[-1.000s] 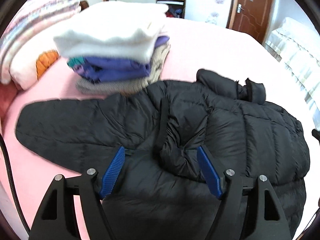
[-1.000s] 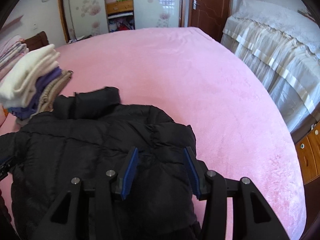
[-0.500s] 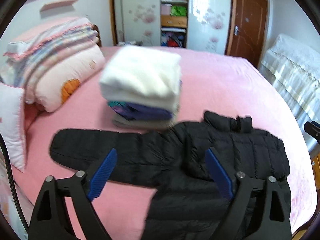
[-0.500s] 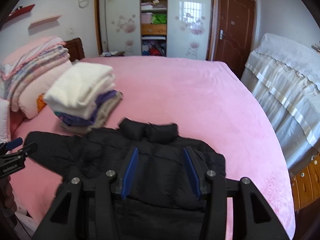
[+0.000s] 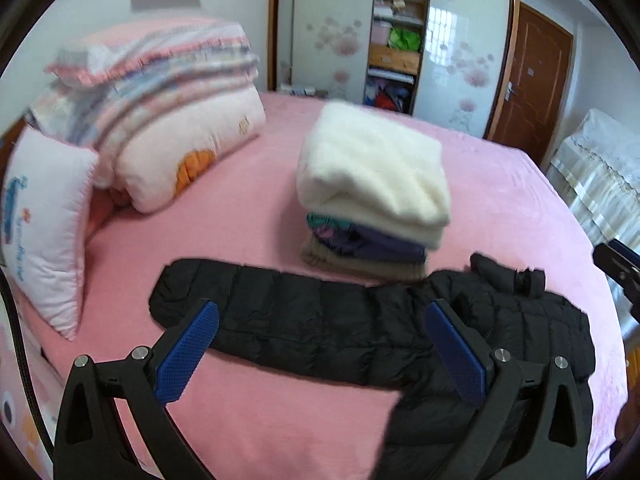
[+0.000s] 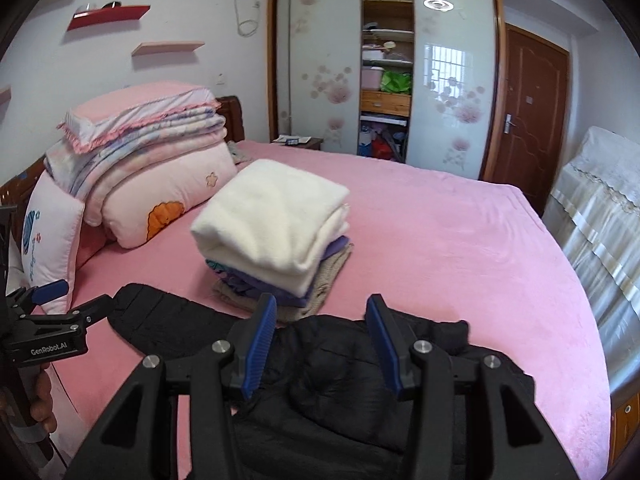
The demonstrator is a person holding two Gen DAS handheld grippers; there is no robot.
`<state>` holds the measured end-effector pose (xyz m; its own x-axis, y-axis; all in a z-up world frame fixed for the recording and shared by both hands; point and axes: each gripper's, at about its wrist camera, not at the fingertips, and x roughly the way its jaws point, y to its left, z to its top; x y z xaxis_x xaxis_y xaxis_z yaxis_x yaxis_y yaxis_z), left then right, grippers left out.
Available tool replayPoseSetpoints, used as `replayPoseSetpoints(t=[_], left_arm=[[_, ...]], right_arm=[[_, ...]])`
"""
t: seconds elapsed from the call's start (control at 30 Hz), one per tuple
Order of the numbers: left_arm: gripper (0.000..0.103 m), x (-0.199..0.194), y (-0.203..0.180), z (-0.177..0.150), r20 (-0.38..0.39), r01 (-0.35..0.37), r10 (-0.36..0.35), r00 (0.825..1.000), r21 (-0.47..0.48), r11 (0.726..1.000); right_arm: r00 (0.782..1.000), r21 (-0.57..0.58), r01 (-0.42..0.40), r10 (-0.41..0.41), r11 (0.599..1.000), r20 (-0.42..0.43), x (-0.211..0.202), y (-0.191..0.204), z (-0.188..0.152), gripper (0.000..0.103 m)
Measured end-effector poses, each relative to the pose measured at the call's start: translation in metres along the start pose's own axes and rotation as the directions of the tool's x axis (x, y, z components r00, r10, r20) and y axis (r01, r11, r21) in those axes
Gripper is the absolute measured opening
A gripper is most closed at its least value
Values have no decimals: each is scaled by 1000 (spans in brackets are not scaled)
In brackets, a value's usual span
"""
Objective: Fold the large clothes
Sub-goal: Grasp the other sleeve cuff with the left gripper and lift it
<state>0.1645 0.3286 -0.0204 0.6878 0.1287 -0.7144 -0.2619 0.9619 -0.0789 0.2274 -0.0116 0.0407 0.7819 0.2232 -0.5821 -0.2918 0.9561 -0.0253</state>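
Observation:
A black puffer jacket [image 5: 320, 320] lies flat on the pink bed [image 5: 500, 184], one sleeve stretched out to the left, collar toward the far side. It also shows in the right wrist view [image 6: 340, 380]. My left gripper [image 5: 320, 344] is open and empty, held above the sleeve and near the bed's front edge. My right gripper [image 6: 322, 340] is open and empty, held above the jacket's body near the collar. The left gripper also shows in the right wrist view [image 6: 60, 304] at the left edge.
A stack of folded clothes [image 5: 372, 192] with a cream one on top sits just behind the jacket. Folded quilts [image 5: 160, 92] and a pillow [image 5: 40, 232] lie at the bed's left. A wardrobe [image 6: 384, 60], a door [image 6: 532, 116] and a covered piece of furniture [image 6: 600, 208] stand beyond.
Both grippers have pulled up and back from the jacket, so more of the bed and room shows. The jacket lies where it was.

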Motion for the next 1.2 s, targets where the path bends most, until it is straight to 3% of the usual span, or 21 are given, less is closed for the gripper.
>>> replayPoseSetpoints(t=[0.27,0.43,0.53,0.7,0.8,1.0,1.13,1.2], left_arm=[[103,96,88,-11,-155,-3,-21,988,-154,988],[101,153,134,-24,-251,-38,-19,968,-223,974],[101,179,161,-34,-291,-41,-52,955,-305,951],[98,219,194,-58,-383,-82,-104,918,-440,894],[95,236,205,-68,-424,-103,-127,897,-479,872],[95,255,213,-80,-455,-125,-152,877,-523,843],[95,263,219,-82,-445,-129,-158,881,-549,826],[95,265,218,-80,-426,-135,-138,894,-550,824]], right_arm=[[998,-43,-1,-2,999,-68,77,51,-21,47],[991,-23,-23,19,999,-132,125,77,-27,47],[985,-11,-45,43,999,-168,153,96,-30,47],[976,-45,-64,53,997,-209,187,130,-37,47],[972,-61,-66,50,996,-232,203,146,-42,47],[957,-65,-84,62,994,-284,224,166,-48,47],[951,-72,-102,76,992,-301,228,175,-51,47],[949,-83,-106,76,991,-305,227,177,-54,47]])
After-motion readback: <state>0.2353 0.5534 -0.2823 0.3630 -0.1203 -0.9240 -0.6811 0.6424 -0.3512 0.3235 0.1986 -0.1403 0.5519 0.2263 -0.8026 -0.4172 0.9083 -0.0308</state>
